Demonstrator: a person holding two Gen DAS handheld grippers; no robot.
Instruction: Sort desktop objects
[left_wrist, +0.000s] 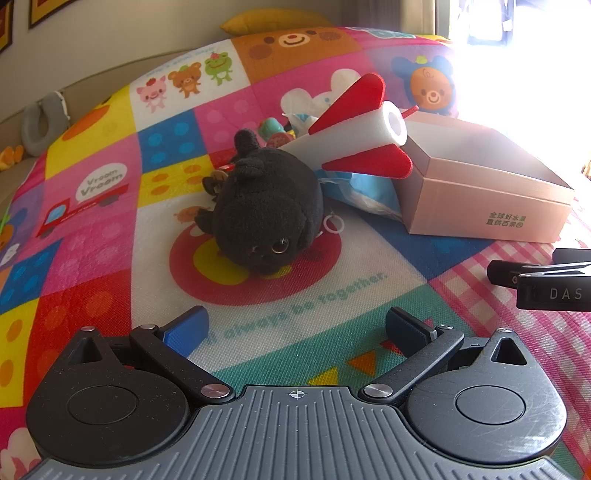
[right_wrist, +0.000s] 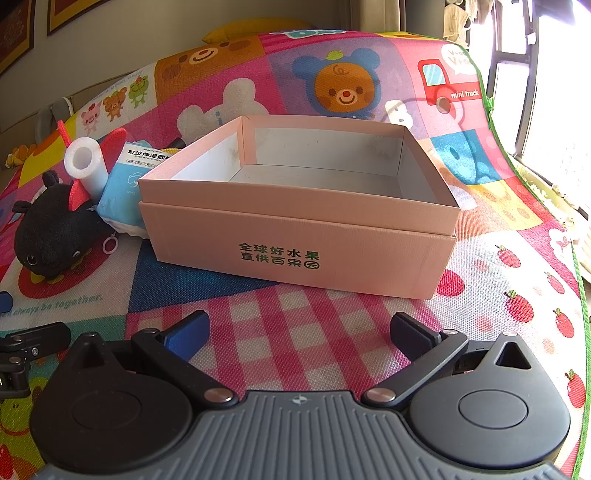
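A black plush toy (left_wrist: 266, 214) lies on the colourful play mat (left_wrist: 92, 206), straight ahead of my left gripper (left_wrist: 299, 326), which is open and holds nothing. Behind the plush leans a white foam rocket (left_wrist: 364, 129) with red fins, over a blue wipes pack (left_wrist: 364, 188). An open pink cardboard box (right_wrist: 295, 225), with nothing inside, stands ahead of my right gripper (right_wrist: 301, 332), also open with nothing between its fingers. The right wrist view shows the plush (right_wrist: 51, 232), rocket (right_wrist: 86, 162) and wipes pack (right_wrist: 127, 181) left of the box. The box (left_wrist: 476, 184) sits right of the toys in the left wrist view.
Small toys (left_wrist: 275, 131) and a brown trinket (left_wrist: 214, 181) lie behind the plush. The right gripper's finger (left_wrist: 546, 280) juts in at the right edge of the left wrist view. A yellow cushion (left_wrist: 273, 18) lies at the far mat edge. A bright window (right_wrist: 554, 74) is at the right.
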